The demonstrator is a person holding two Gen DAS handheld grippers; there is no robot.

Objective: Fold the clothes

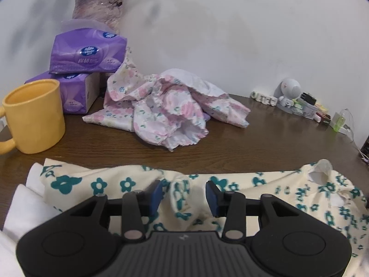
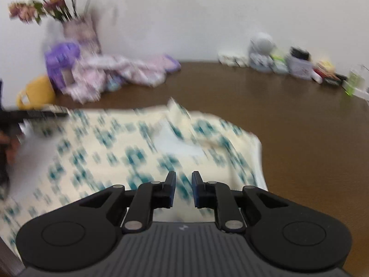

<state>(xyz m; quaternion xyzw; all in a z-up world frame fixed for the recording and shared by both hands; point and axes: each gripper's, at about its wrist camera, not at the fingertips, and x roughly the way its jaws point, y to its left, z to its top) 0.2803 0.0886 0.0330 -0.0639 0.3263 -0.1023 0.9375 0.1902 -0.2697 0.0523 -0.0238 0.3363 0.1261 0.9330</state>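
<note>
The cream garment with teal flowers (image 1: 253, 184) lies flat on the brown table (image 1: 253, 143), its long axis running left to right across the near edge. The left gripper (image 1: 184, 192) sits over its left part, fingers about half apart straddling a raised fold without pressing on it. The right gripper (image 2: 183, 185) hovers over the right part, fingers narrowly apart; the blur hides whether cloth is pinched. The right-hand edge lies nearer the right gripper.
</note>
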